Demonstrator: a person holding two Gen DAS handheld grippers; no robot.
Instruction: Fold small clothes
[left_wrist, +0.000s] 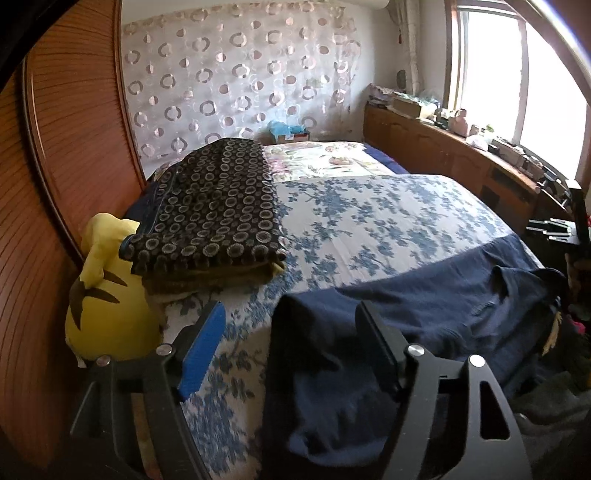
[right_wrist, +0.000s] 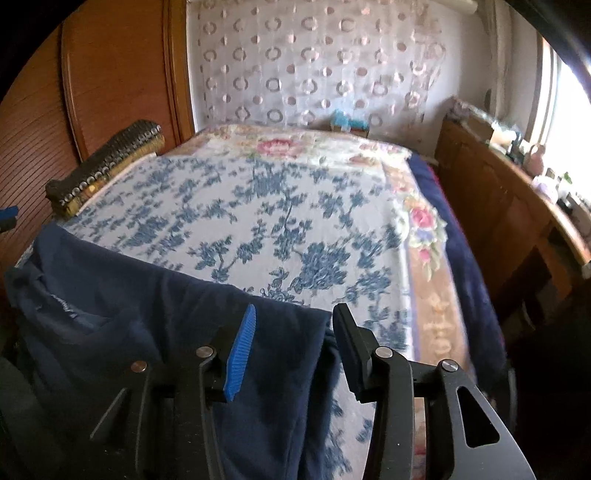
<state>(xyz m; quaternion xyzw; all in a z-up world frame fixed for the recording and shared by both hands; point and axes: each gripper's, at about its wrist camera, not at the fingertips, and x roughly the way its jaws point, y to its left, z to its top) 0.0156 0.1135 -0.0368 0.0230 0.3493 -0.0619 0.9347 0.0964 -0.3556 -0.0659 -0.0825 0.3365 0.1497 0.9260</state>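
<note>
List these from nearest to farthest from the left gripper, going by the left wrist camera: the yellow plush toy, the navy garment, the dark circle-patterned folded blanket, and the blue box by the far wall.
From the left gripper:
1. Navy garment, lying between its open fingers.
2. Yellow plush toy, just left, against the wooden headboard.
3. Circle-patterned folded blanket, ahead and left on the bed.
4. Blue box, at the far wall.

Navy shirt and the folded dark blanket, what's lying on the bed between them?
Nothing but bare blue-flowered sheet between the navy shirt and folded blanket, seen in the left wrist view.
</note>
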